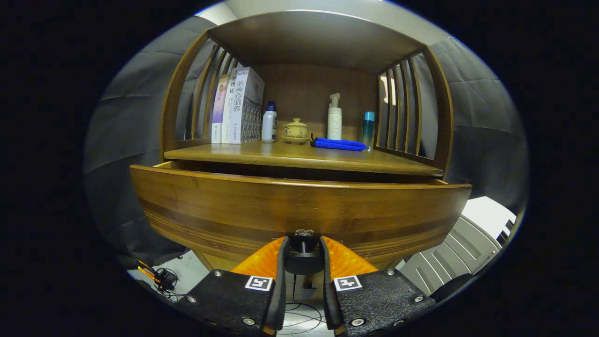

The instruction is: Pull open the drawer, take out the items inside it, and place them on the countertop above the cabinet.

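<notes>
A wooden cabinet stands ahead with its drawer (299,206) pulled out toward me, the front panel filling the view just beyond the fingers. My gripper (303,252) is shut on the drawer's dark round knob (303,260), both fingers pressing its sides. The drawer's inside is hidden behind its front panel. Above the drawer lies the countertop (262,154) of the cabinet, under a wooden roof with slatted sides.
On the countertop stand books (237,107), a white bottle with a blue cap (269,122), a small lidded ceramic cup (295,130), a white pump bottle (334,118), a blue-topped bottle (368,126) and a folded blue umbrella (338,144). Cables (157,276) lie on the floor lower left.
</notes>
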Motion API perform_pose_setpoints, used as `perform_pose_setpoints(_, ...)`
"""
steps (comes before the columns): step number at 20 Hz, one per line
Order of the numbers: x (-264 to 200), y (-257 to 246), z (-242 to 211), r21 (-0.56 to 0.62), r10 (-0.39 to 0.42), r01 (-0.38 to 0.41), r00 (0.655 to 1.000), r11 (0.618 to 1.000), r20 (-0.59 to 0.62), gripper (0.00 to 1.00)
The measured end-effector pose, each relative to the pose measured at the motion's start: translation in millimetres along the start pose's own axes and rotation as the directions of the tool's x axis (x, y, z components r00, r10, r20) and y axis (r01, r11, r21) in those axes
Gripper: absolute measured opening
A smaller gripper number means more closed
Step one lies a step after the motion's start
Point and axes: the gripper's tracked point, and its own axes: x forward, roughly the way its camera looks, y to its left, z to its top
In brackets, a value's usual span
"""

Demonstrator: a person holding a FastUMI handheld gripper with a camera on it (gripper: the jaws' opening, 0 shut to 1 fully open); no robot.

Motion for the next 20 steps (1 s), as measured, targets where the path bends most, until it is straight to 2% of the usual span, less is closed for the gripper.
perform_pose_setpoints(5, -29.9, -1.1, -6.5, -0.023, 0.002, -0.002, 1.000, 1.000, 0.003, 0.34)
perform_pose_setpoints(20, -94.5, -2.3, -31.2, 0.011, 0.031, -0.031, 0.999, 0.999, -0.036, 0.33)
